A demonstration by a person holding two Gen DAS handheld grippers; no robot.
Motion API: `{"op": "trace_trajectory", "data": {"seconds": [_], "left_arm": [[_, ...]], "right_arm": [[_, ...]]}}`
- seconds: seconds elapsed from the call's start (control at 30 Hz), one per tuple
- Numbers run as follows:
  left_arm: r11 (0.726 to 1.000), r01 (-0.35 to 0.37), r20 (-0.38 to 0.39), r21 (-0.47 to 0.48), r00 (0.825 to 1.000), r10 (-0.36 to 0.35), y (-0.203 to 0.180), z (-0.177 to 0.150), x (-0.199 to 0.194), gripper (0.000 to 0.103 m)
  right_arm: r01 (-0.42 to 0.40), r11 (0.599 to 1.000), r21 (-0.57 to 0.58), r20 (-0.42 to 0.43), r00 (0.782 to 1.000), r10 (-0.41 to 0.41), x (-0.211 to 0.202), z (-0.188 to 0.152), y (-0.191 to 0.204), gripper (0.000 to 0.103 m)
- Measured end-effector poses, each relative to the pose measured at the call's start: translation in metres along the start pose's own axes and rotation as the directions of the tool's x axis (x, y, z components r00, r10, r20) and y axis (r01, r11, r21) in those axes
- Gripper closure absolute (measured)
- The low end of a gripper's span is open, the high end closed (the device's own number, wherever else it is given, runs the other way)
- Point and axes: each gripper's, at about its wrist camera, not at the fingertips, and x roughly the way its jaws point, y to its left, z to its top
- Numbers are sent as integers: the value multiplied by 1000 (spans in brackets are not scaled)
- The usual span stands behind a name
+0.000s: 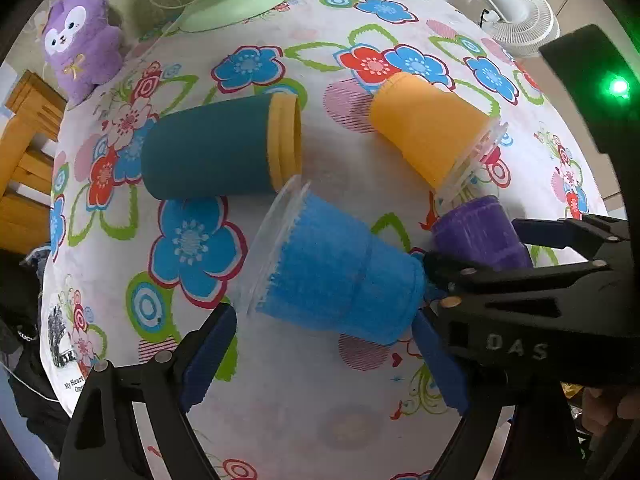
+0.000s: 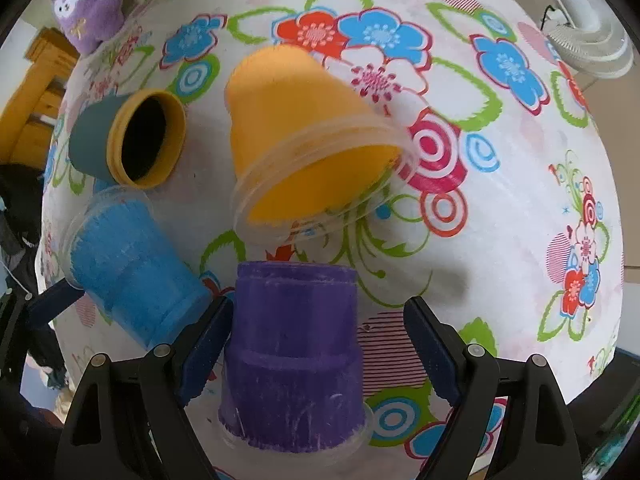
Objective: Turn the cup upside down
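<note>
Several cups are on the floral tablecloth. A purple cup (image 2: 294, 356) stands upside down, rim on the table, between the open fingers of my right gripper (image 2: 316, 350); it also shows in the left wrist view (image 1: 478, 234). A blue cup (image 1: 340, 272) lies on its side between the open fingers of my left gripper (image 1: 324, 356), mouth to the left; it also shows in the right wrist view (image 2: 132, 264). An orange cup (image 2: 308, 136) lies tilted on its side beyond the purple one. A teal cup (image 1: 220, 148) with a yellow rim lies on its side.
A purple plush toy (image 1: 80, 48) sits at the table's far left. A green fan base (image 1: 236, 4) stands at the back. A white fan (image 1: 516, 16) is off the far right edge. Wooden furniture (image 1: 24, 152) is left of the table.
</note>
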Motion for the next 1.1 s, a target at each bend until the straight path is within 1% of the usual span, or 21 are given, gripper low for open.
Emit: {"op": "trace_trajectory", "data": {"seconds": [0.07,0.13,0.17,0.23,0.27,0.37,0.5,0.63,0.77,0.87,1.0,1.1], "left_arm": [[1000,3,-5,4,1000,-3,-1,0,1,12],[1000,6,-6,7,1000,-6,-3,0,2,12],[1000,6,-6,8,1000,-6,-3,-1,2,12],[1000,6,-7,7,1000,-6,-3,-1,2,12],[1000,7,-6,5,1000,-7,-2,-1,2,12],[1000,10,0,-5,1000,-10,0,-3,-1,12],[1000,16,19,-20,1000,-16,4,-6,-11,12],[995,54,55,-84,997,-50,14,-9,-25,12],[991,77,89,-110,994,-68,16,-9,-42,12],[992,75,131,-97,989,-62,16,-7,-60,12],[992,80,189,-96,980,-60,17,-6,-85,12],[989,83,224,-120,973,-55,18,-9,-102,12]], "right_arm": [[0,1000,-2,-7,1000,0,3,0,1,15],[-11,1000,1,-9,1000,11,6,1,2,27],[-10,1000,3,-9,1000,10,6,1,3,28],[5,1000,-9,1,1000,-5,5,1,5,36],[10,1000,-11,4,1000,-10,5,1,5,39],[-5,1000,4,20,1000,5,-1,1,5,39],[8,1000,-9,67,998,-8,-20,0,6,40],[12,1000,-14,134,991,-10,-46,-8,9,40],[4,1000,-21,228,974,1,-77,-20,12,40],[30,999,-44,316,949,-14,-109,-26,15,40],[24,998,-63,394,919,3,-139,-29,22,40],[24,995,-95,436,900,20,-156,-37,20,40]]}}
